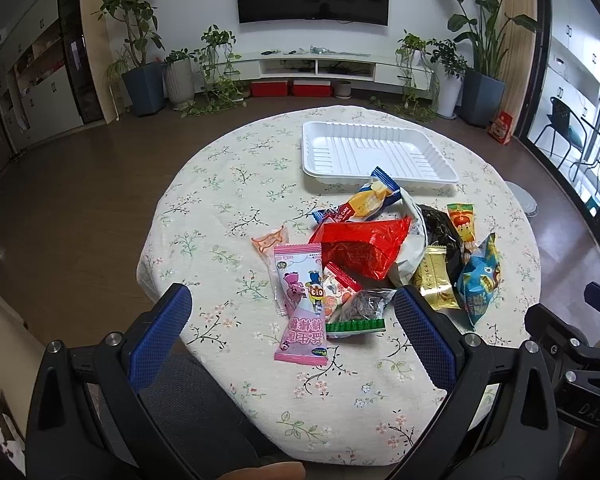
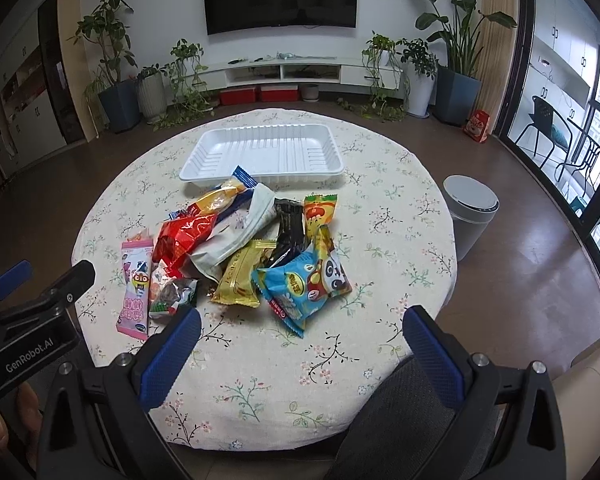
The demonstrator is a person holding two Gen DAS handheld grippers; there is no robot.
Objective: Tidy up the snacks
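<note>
A heap of snack packets (image 1: 384, 256) lies on a round table (image 1: 228, 208) under a floral cloth, just in front of a white ribbed plastic tray (image 1: 374, 154) with nothing in it. The left gripper (image 1: 292, 312) hangs over the table's near edge, blue-padded fingers spread wide, gripping nothing, above a pink cartoon-print packet (image 1: 300, 292). The right gripper (image 2: 300, 328) hovers beside it, fingers likewise apart, near a blue panda-print bag (image 2: 304, 284). A white bin (image 2: 470, 212) stands on the floor.
</note>
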